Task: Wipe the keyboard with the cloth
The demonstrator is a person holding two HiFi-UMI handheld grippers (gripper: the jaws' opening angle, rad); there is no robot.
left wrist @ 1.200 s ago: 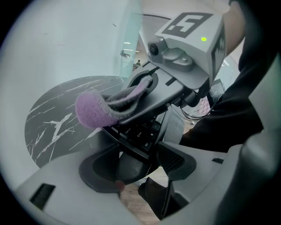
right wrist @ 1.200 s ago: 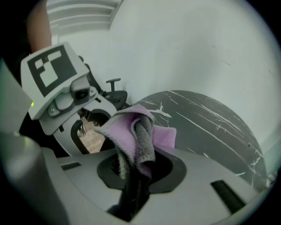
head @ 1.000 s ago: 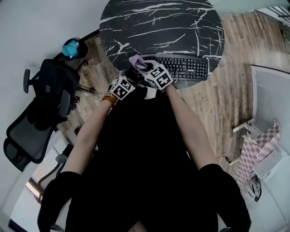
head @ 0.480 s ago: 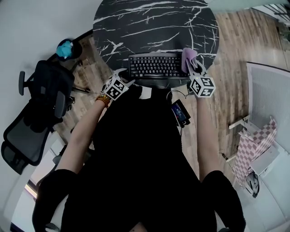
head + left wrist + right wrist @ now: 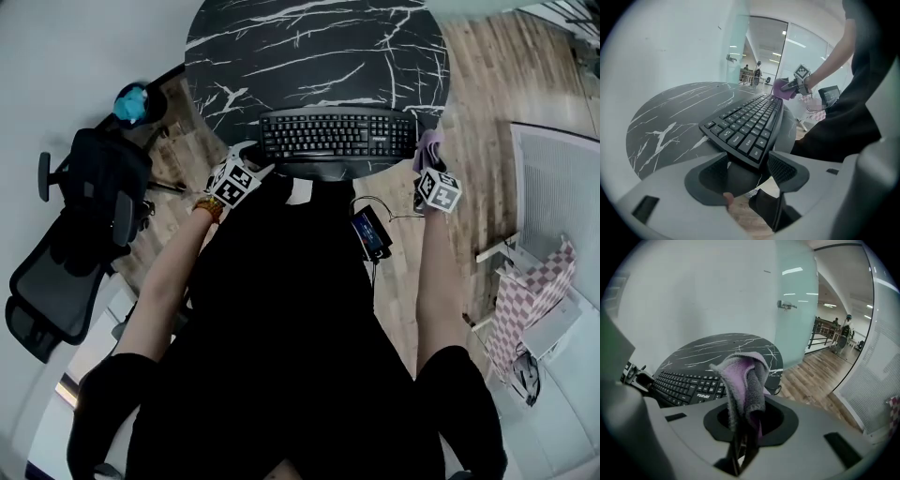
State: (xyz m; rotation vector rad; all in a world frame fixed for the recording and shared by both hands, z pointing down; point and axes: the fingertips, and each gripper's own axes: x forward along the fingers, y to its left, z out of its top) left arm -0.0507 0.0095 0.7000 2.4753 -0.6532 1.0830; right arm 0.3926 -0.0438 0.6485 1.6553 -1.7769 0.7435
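The left hand-held gripper (image 5: 749,168), jaws wide, brackets the left end of the keyboard (image 5: 337,136) on the tabletop (image 5: 309,47). Beyond the right end, the right hand-held gripper (image 5: 744,425) pinches the cloth (image 5: 743,380), clear of the keys. Soft, light and floppy, the cloth probably handles best gripped by a bunched fold.

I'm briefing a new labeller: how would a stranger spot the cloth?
Find the round black marbled table; a black keyboard lies at its near edge. Past the keyboard's right end, the right gripper pinches the cloth, the only soft purple thing there.
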